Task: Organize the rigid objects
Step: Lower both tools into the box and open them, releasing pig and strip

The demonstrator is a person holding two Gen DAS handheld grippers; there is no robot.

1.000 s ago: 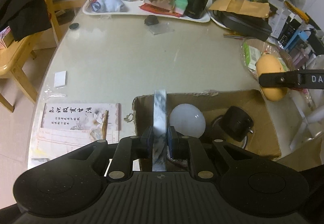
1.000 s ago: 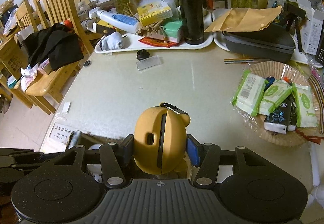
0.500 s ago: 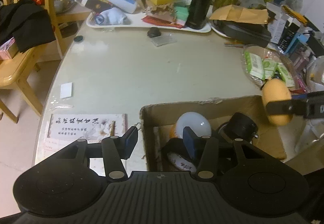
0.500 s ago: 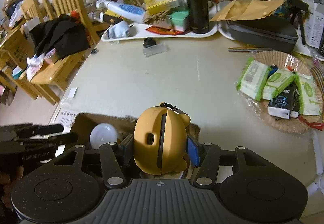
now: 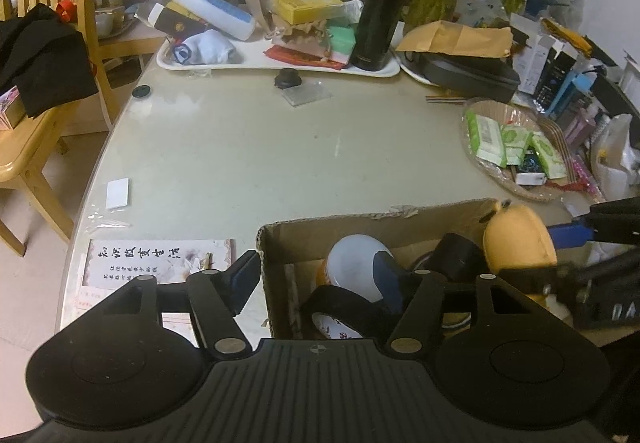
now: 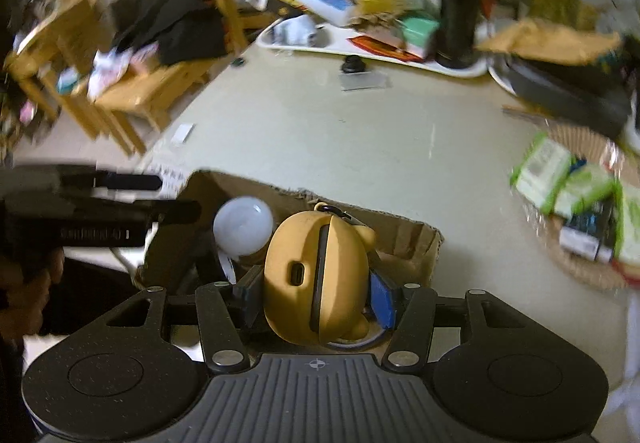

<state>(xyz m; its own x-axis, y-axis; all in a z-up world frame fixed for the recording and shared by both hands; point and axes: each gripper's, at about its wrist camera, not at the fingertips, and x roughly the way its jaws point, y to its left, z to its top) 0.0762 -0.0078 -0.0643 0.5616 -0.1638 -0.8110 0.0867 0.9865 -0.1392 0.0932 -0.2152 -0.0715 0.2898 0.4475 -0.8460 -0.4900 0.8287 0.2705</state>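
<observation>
- Cardboard box (image 5: 360,231) on the desk (image 5: 280,147) already holds a white bulb (image 5: 352,263) and dark items.
- Right hand-held gripper (image 6: 316,295) clamps the yellow bear-shaped case (image 6: 316,275) over the box, not yet dropped.
- Left hand-held gripper (image 5: 320,279) is opening, nothing between its jaws.
- Calligraphy sheet (image 5: 160,263) beside the box: characters too small to read.

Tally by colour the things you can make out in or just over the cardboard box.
White: 1, the bulb
Black: 2, the round piece and the strap piece
Yellow: 1, the bear-shaped case, gripped in the right claw over the cardboard box
Total: 4; anything deeper in the box is hidden.
</observation>
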